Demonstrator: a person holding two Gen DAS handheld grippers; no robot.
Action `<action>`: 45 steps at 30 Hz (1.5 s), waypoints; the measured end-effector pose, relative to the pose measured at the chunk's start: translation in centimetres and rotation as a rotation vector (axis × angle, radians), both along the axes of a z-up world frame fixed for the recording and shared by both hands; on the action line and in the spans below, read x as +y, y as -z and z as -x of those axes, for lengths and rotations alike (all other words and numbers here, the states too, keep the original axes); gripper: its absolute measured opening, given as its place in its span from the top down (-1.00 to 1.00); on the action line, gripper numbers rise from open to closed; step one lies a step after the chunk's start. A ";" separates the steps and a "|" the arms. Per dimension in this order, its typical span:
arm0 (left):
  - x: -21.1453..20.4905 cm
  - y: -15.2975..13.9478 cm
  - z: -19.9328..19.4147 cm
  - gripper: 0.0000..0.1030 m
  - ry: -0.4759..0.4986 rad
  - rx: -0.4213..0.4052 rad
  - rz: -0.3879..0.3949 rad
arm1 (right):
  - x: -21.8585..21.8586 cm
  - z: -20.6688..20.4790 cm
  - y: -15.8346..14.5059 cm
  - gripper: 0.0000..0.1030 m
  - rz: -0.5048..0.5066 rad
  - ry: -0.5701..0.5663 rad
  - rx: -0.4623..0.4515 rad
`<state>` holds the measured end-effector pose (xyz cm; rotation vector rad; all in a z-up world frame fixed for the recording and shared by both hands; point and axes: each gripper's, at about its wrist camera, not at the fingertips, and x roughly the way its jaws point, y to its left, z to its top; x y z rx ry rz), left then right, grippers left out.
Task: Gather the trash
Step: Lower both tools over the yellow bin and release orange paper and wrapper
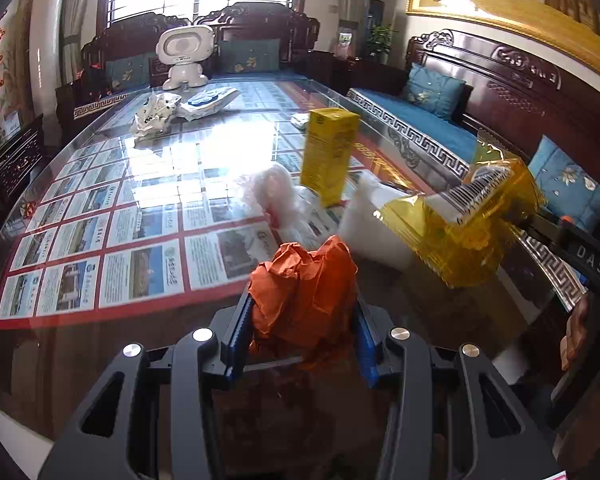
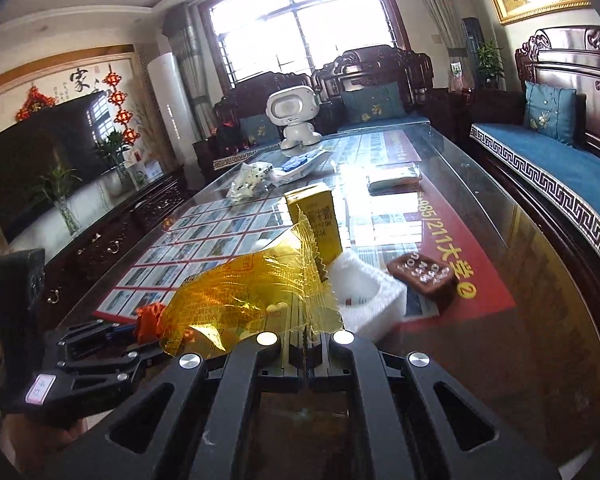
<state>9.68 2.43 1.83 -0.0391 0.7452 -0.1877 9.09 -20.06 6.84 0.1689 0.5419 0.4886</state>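
My left gripper (image 1: 302,304) is shut on a crumpled orange paper ball (image 1: 304,284), held above the glass table (image 1: 100,340). That orange ball (image 2: 150,320) also shows at the left of the right wrist view, in the left gripper (image 2: 116,330). My right gripper (image 2: 306,334) is shut on the edge of a crinkled yellow plastic wrapper (image 2: 240,296). The same wrapper (image 1: 468,224) hangs at the right of the left wrist view, lifted off the table. A yellow carton (image 1: 330,152) stands upright beyond both, next to a white foam piece (image 2: 368,292) and a thin clear plastic bag (image 1: 276,196).
Farther up the table lie a crumpled white wrapper (image 1: 154,114), a white-and-blue packet (image 1: 208,102) and a white toy robot (image 1: 184,58). A brown remote (image 2: 422,274) lies right of the foam. Dark wooden sofas with blue cushions (image 2: 548,156) flank the table; a cabinet and TV (image 2: 40,152) stand left.
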 end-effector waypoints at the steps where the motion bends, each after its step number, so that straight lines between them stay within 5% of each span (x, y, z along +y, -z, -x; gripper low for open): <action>1: -0.3 -0.1 0.7 0.14 0.010 -0.004 0.001 | -0.4 1.1 0.0 0.97 -0.006 -0.004 -0.004; 14: -5.6 4.3 11.8 0.14 0.174 0.066 -0.022 | -4.5 13.9 3.6 0.97 0.071 -0.003 0.014; 25: -8.0 16.7 15.9 0.13 0.233 0.397 0.017 | -6.7 17.5 12.6 0.97 0.154 0.016 0.260; 29: -8.7 19.6 16.2 -0.16 0.260 0.477 0.004 | -6.8 17.5 14.5 0.97 0.157 0.015 0.314; 34: -8.8 20.1 16.3 -0.39 0.278 0.482 -0.008 | -6.2 17.4 16.0 0.97 0.161 0.001 0.344; 39: -7.7 19.5 16.5 -0.40 0.244 0.461 -0.020 | -5.3 17.1 17.1 0.97 0.183 -0.027 0.373; 45: -6.7 16.7 16.4 -0.48 0.202 0.364 -0.097 | -3.5 16.5 18.2 0.97 0.217 -0.070 0.405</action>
